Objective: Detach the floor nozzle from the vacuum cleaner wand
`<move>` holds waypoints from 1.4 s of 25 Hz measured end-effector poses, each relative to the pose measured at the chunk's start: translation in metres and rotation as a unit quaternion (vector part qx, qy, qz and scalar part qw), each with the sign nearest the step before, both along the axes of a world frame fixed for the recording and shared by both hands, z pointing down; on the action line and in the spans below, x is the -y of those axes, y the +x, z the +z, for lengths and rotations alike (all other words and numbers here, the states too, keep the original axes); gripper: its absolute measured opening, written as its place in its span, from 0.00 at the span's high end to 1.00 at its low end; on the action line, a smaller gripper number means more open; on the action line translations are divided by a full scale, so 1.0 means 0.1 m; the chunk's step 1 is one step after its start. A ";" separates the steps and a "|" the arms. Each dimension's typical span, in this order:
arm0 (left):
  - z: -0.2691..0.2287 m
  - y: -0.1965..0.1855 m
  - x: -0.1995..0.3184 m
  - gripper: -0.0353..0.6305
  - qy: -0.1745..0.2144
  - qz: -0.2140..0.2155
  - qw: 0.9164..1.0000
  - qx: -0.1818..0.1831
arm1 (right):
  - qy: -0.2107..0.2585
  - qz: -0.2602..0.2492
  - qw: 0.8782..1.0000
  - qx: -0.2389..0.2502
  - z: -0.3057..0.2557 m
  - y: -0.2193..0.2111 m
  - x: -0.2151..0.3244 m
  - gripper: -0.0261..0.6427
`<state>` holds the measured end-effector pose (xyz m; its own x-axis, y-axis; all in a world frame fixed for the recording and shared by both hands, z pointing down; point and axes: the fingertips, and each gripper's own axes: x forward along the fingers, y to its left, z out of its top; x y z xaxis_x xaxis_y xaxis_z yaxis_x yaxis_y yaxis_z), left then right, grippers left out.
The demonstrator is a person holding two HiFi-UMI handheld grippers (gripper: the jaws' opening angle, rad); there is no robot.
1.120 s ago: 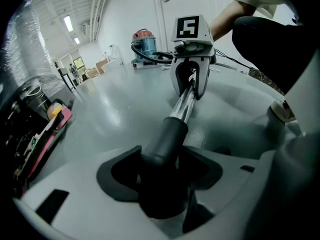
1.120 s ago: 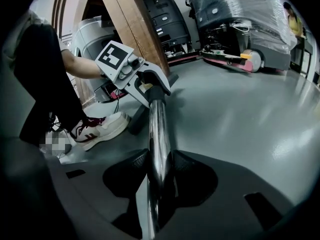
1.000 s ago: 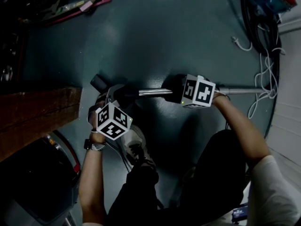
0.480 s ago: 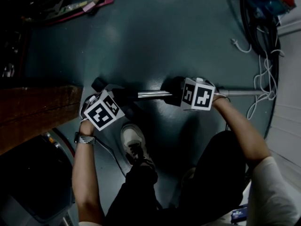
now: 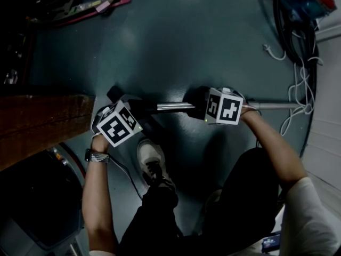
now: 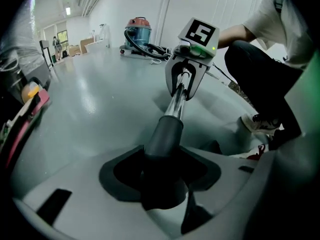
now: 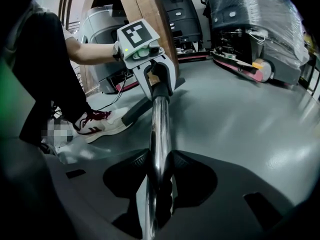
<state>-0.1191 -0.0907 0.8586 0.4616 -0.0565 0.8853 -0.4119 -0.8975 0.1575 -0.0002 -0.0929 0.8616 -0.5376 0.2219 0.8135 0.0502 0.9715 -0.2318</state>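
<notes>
The left gripper (image 5: 126, 103) has swung away from the shoe (image 5: 152, 160), its jaws just closing onto the dark neck of the floor nozzle (image 6: 167, 131) now pinched between them, and straight ahead of it the right gripper (image 7: 157, 181) clamps the shiny wand (image 5: 173, 106) running out of that neck.

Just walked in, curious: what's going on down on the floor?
A crouching person works with two handheld grippers. The right gripper clamps the chrome wand. On the left gripper, the fingers have just been closing on the dark neck at the nozzle end. The nozzle is not yet off.
</notes>
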 end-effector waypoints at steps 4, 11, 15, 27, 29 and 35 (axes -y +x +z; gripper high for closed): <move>0.03 -0.01 0.00 0.64 0.043 -0.001 0.999 0.024 | -0.014 0.007 1.000 0.008 -0.01 -0.01 0.02 0.72; -0.02 -0.03 0.07 0.63 0.129 0.006 0.990 0.058 | -0.040 0.019 0.999 0.027 -0.02 -0.02 0.06 0.72; 0.02 -0.03 0.01 0.64 0.108 0.006 0.993 0.051 | -0.045 0.011 0.999 0.023 0.02 0.00 0.01 0.72; 0.02 -0.06 0.02 0.64 -0.048 0.032 0.998 -0.004 | -0.011 0.009 1.000 0.016 0.00 -0.04 0.03 0.72; 0.03 -0.05 0.03 0.64 -0.035 0.030 0.999 0.006 | -0.013 0.011 1.000 0.017 0.01 -0.04 0.04 0.72; 0.13 -0.05 0.01 0.64 0.030 0.028 0.999 0.026 | -0.031 0.012 0.999 0.020 0.08 -0.03 0.03 0.72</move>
